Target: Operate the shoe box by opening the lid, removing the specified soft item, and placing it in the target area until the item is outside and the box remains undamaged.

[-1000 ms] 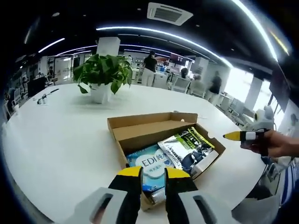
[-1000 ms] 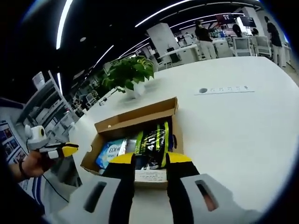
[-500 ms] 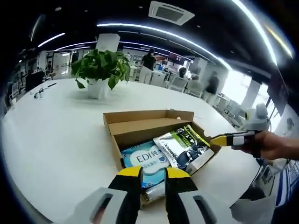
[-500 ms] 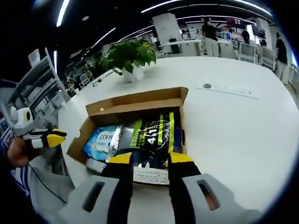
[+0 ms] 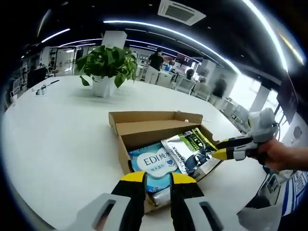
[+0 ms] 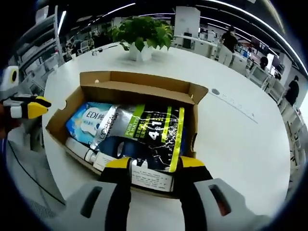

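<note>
An open cardboard shoe box (image 5: 144,129) (image 6: 139,77) rests on the white table with its lid flap folded back. Inside lie a blue EDI soft pack (image 5: 155,166) (image 6: 89,118) and a green-and-black pouch (image 5: 190,148) (image 6: 156,134). My left gripper (image 5: 158,179) hovers at the box's near edge, open with a narrow gap and nothing in it. My right gripper (image 6: 155,166) is open just above the pouch's lower end. In the left gripper view the right gripper (image 5: 226,153) reaches over the box's right wall, held by a hand (image 5: 284,156). The left gripper (image 6: 29,107) shows beside the box.
A potted plant (image 5: 108,67) (image 6: 142,31) stands on the table behind the box. A small round socket (image 6: 215,91) sits in the tabletop to the right. A white tube (image 6: 84,153) lies along the box's front wall. People and desks fill the far background.
My right gripper has come down and closer over the box, so the pouch now lies right before its jaws. The left gripper has stayed near the box's front edge.
</note>
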Motion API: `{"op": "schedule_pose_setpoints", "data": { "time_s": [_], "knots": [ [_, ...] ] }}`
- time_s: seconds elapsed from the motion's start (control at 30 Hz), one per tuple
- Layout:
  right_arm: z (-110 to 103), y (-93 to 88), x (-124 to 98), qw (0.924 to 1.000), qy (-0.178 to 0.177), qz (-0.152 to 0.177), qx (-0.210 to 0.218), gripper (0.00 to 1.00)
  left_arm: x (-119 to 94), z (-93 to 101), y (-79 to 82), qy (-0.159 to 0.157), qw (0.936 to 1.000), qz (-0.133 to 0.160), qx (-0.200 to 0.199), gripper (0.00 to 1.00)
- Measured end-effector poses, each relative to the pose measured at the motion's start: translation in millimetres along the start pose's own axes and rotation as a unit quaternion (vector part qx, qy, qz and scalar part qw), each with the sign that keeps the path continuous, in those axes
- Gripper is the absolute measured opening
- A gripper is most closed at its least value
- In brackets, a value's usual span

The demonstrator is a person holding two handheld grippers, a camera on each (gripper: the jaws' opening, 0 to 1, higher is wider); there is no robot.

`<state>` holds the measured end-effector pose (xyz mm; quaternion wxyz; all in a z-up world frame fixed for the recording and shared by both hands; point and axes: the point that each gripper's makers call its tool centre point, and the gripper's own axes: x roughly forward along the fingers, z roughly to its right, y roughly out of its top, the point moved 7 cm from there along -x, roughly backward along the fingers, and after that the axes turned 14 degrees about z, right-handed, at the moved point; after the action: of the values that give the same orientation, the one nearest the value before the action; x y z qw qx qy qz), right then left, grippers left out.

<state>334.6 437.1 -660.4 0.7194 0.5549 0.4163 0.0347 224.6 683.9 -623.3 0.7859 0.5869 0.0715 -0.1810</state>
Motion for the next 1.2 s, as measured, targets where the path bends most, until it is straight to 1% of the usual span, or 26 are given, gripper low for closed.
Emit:
{"op": "schedule_pose_setpoints", "data": {
  "time_s": [0.1, 0.13, 0.17, 0.27, 0.33, 0.37, 0.43, 0.47, 0.5, 0.57, 0.6, 0.67, 0.73, 0.8, 0.97, 1.07, 1.2],
  "knots": [
    [0.3, -0.3, 2.0, 0.9998, -0.010, -0.012, -0.015, 0.36, 0.0, -0.6, 0.9, 0.002, 1.0000, 0.002, -0.002, 0.18],
    [0.4, -1.3, 2.9, 0.9989, -0.011, -0.024, -0.038, 0.35, -0.3, -0.6, 0.9, 0.003, 1.0000, 0.002, -0.001, 0.19],
    [-0.9, -1.8, 4.3, 0.9987, -0.010, -0.026, -0.042, 0.36, -0.3, -0.6, 0.8, 0.003, 1.0000, 0.002, -0.001, 0.19],
    [-0.7, -0.3, 7.5, 0.9992, -0.012, -0.026, -0.029, 0.36, -1.9, 0.6, 0.2, 0.003, 1.0000, 0.003, -0.003, 0.19],
    [-1.4, -0.9, 10.0, 0.9995, -0.008, -0.031, 0.002, 0.37, -3.2, 1.2, -0.1, 0.005, 1.0000, 0.003, -0.004, 0.19],
    [-1.0, -1.2, 11.0, 0.9994, -0.008, -0.033, 0.010, 0.38, -3.5, 1.4, -0.1, 0.005, 1.0000, 0.003, -0.005, 0.19],
    [-2.1, -1.2, 12.8, 0.9993, -0.003, -0.036, 0.011, 0.40, -4.5, 2.5, -0.4, 0.005, 1.0000, 0.002, -0.004, 0.19],
    [-3.3, -1.4, 12.8, 0.9991, 0.002, -0.035, 0.023, 0.40, -5.0, 3.0, -0.2, 0.006, 1.0000, 0.003, 0.001, 0.19],
    [-4.6, -1.9, 12.7, 0.9990, 0.008, -0.035, 0.028, 0.40, -5.0, 3.5, 0.0, 0.006, 1.0000, 0.003, 0.002, 0.19],
    [-8.3, -1.0, 11.7, 0.9987, 0.022, -0.028, 0.035, 0.35, -4.5, 4.4, 0.1, 0.004, 1.0000, 0.003, 0.000, 0.19],
    [-10.4, 0.7, 11.6, 0.9986, 0.030, -0.019, 0.039, 0.32, -3.8, 4.4, 0.1, 0.004, 1.0000, 0.003, 0.000, 0.19],
    [-14.1, 2.4, 11.8, 0.9976, 0.043, -0.010, 0.053, 0.29, -1.6, 5.7, 0.2, 0.002, 1.0000, 0.001, 0.001, 0.19],
    [-14.0, 2.4, 11.7, 0.9978, 0.041, -0.010, 0.051, 0.32, 0.5, 7.3, 0.7, -0.001, 1.0000, 0.000, -0.001, 0.19],
    [-10.4, 2.4, 10.3, 0.9987, 0.028, -0.011, 0.040, 0.34, 2.5, 9.2, 1.7, -0.005, 1.0000, -0.002, -0.001, 0.20],
    [-2.9, 3.0, 5.9, 0.9985, 0.017, -0.005, 0.053, 0.35, 14.1, 18.0, 1.7, -0.028, 0.9994, -0.018, -0.005, 0.22],
    [-0.5, 1.4, 3.8, 0.9986, 0.014, -0.005, 0.050, 0.36, 26.2, 25.4, -0.6, -0.044, 0.9985, -0.033, -0.003, 0.22],
    [1.9, -0.2, 0.8, 0.9981, 0.014, -0.003, 0.059, 0.36, 42.3, 33.3, -5.4, -0.056, 0.9972, -0.048, -0.011, 0.22]
  ]
}}
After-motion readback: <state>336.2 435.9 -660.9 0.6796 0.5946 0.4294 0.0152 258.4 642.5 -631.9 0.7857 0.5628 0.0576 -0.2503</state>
